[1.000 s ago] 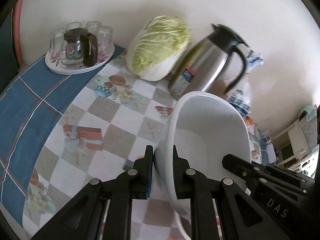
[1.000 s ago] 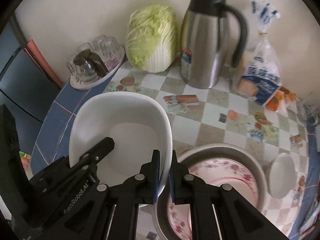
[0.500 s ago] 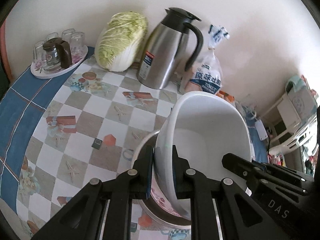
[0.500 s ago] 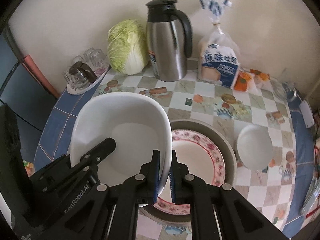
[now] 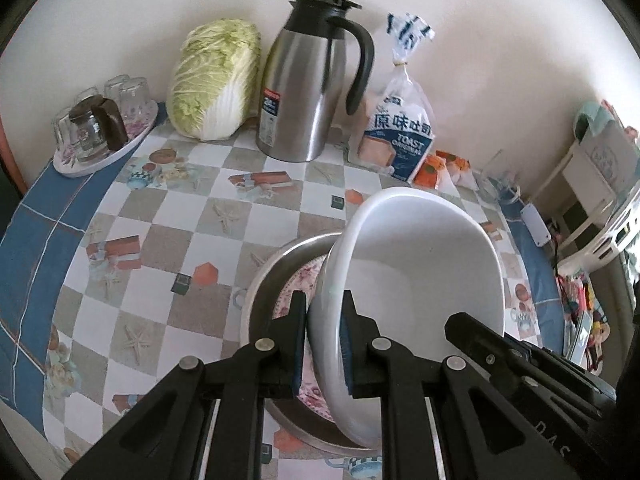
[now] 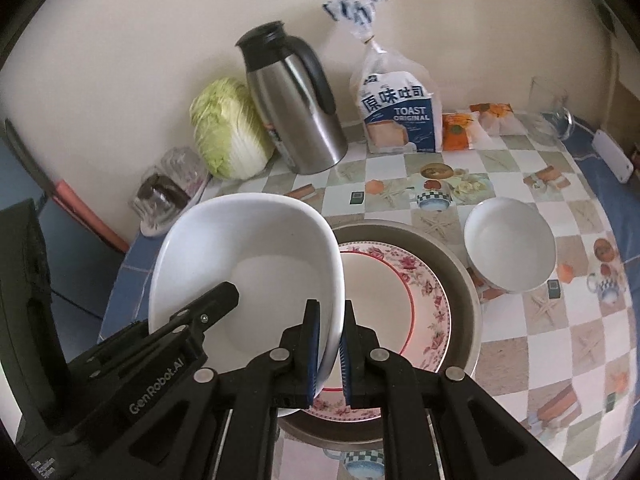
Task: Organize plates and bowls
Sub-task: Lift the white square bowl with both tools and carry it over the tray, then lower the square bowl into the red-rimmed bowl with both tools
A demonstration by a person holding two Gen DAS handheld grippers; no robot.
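Note:
Both grippers hold one large white bowl (image 5: pixel 416 272) by opposite rims. My left gripper (image 5: pixel 323 320) is shut on its left rim. My right gripper (image 6: pixel 329 328) is shut on its right rim; the bowl also shows in the right wrist view (image 6: pixel 256 264). The bowl hangs tilted above a floral plate (image 6: pixel 384 292) that lies in a grey metal basin (image 6: pixel 460 284). The plate (image 5: pixel 298 280) and the basin (image 5: pixel 272 276) show partly in the left wrist view. A smaller white bowl (image 6: pixel 510 244) stands on the table right of the basin.
At the back along the wall stand a cabbage (image 5: pixel 214 80), a steel jug (image 5: pixel 304 88), a bag of toast (image 5: pixel 400 128) and a tray of glasses (image 5: pixel 100 128). Orange packets (image 6: pixel 460 128), a glass (image 6: pixel 554 116) and a white remote (image 6: pixel 612 156) lie at the right.
Both grippers carried the large bowl to the right, over the basin and floral plate. The small white bowl has come fully into the right wrist view.

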